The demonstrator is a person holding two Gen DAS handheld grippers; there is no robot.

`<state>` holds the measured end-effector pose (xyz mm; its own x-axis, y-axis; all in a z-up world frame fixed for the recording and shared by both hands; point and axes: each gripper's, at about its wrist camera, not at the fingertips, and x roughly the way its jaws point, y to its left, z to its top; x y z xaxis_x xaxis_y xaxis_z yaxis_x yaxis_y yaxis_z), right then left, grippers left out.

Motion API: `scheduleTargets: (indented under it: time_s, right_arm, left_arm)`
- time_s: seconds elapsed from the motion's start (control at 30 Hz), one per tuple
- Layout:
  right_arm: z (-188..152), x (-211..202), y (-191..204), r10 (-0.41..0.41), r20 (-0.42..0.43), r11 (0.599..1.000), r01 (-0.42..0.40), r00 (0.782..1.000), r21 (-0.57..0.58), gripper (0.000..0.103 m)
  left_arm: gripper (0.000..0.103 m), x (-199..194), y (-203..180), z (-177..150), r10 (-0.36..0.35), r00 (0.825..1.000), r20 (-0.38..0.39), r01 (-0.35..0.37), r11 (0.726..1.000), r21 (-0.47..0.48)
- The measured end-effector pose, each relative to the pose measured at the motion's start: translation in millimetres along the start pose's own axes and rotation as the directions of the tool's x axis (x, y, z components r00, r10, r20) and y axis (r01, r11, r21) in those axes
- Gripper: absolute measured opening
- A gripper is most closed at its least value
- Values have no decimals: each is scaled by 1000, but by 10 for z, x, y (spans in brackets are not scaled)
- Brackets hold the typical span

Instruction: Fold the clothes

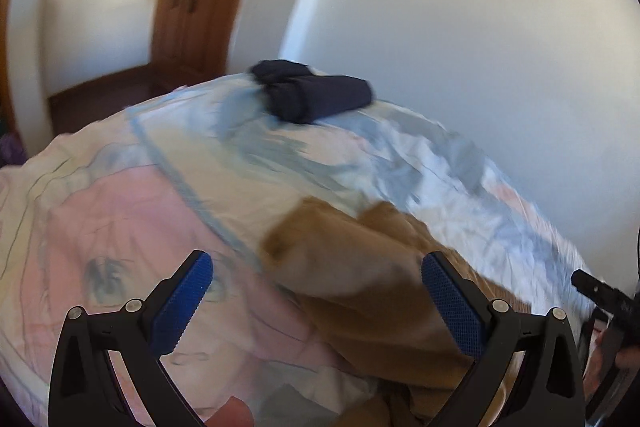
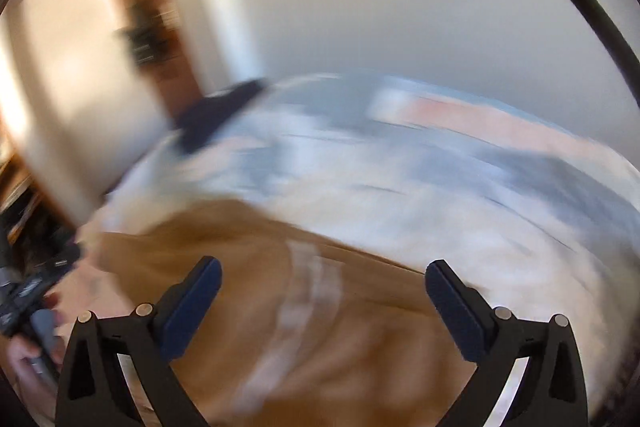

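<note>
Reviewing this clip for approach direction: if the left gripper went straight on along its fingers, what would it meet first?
Most likely the tan garment, lying crumpled on the printed bedsheet between the open fingers of the left gripper. Depth is unclear in the blur; the dark folded clothes lie much farther back.

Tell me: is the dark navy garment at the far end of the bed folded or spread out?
Folded. The navy garment sits as a compact, thick bundle on the bedspread, not lying flat.

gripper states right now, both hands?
Left gripper: open, holding nothing, over the tan garment.
Right gripper: open, holding nothing, over the same garment.
</note>
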<state>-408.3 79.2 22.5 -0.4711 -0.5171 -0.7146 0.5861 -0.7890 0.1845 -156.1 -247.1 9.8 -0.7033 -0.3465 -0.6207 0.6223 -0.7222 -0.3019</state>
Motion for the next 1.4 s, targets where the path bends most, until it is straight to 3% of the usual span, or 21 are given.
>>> scheduleTargets:
  time_s: [0.1, 0.2, 0.3, 0.4, 0.53, 0.67, 0.7, 0.73, 0.8, 0.83, 0.87, 1.03, 1.17, 1.27, 1.33, 1.37, 1.4]
  right_arm:
    - [-225, 44, -560, -81, -32, 993, 84, 996, 81, 99]
    - [-351, 239, -834, -28, -60, 990, 36, 998, 140, 96]
    - [-381, 523, -852, -2, -110, 993, 15, 994, 119, 94]
    - [-444, 787, -801, -5, -153, 999, 11, 988, 40, 84]
    - [-431, 1066, -883, -6, -190, 999, 13, 982, 35, 87]
    - [-422, 1201, -931, 47, -214, 998, -38, 976, 46, 91]
    - [-416, 1214, -935, 76, -223, 996, -64, 972, 57, 86]
    - [-408, 1208, -915, 103, -231, 994, -92, 967, 56, 71]
    - [-391, 1188, -866, 156, -248, 988, -148, 956, 50, 52]
    - [-383, 1155, -837, 149, -249, 989, -148, 957, 22, 38]
    - [-372, 1125, -831, 137, -244, 990, -138, 960, 13, 16]
    - [-281, 719, -889, 212, -148, 977, -206, 966, 58, 15]
    - [-313, 473, -863, 194, -137, 981, -192, 971, 27, 15]
    - [-310, 154, -863, 173, -73, 985, -171, 982, 36, 15]
    - [-350, -89, -803, 160, -31, 986, -158, 987, 43, 15]
    - [-418, -201, -721, 155, -14, 987, -155, 988, 32, 15]
    - [-495, -316, -631, 149, 3, 989, -150, 989, 18, 15]
  left_arm:
    - [103, 18, -228, -119, -26, 1000, -1, 26, 997, 76]
    - [103, 68, -442, -224, -65, 998, -20, 67, 983, 171]
    - [103, 172, -577, -321, -102, 992, -77, 117, 967, 225]
    - [103, 246, -674, -420, -107, 989, -103, 131, 954, 268]
    - [103, 297, -728, -478, -117, 987, -113, 146, 946, 290]
    - [103, 354, -735, -496, -127, 984, -124, 158, 946, 283]
    - [103, 366, -732, -501, -129, 984, -126, 160, 946, 281]
    - [103, 380, -728, -505, -132, 983, -130, 164, 946, 278]
    - [103, 409, -723, -510, -141, 980, -139, 174, 947, 270]
    - [103, 419, -723, -511, -144, 979, -142, 178, 947, 266]
    - [103, 425, -726, -512, -148, 978, -145, 183, 947, 264]
    - [103, 312, -772, -491, -225, 968, -116, 248, 933, 261]
    - [103, 158, -864, -457, -327, 941, -90, 339, 900, 274]
    - [103, -3, -871, -375, -444, 893, -75, 448, 860, 243]
    - [103, -152, -890, -319, -534, 843, -67, 533, 809, 248]
    - [103, -225, -927, -298, -552, 831, -65, 546, 789, 282]
    - [103, -270, -967, -286, -531, 846, -55, 517, 791, 326]
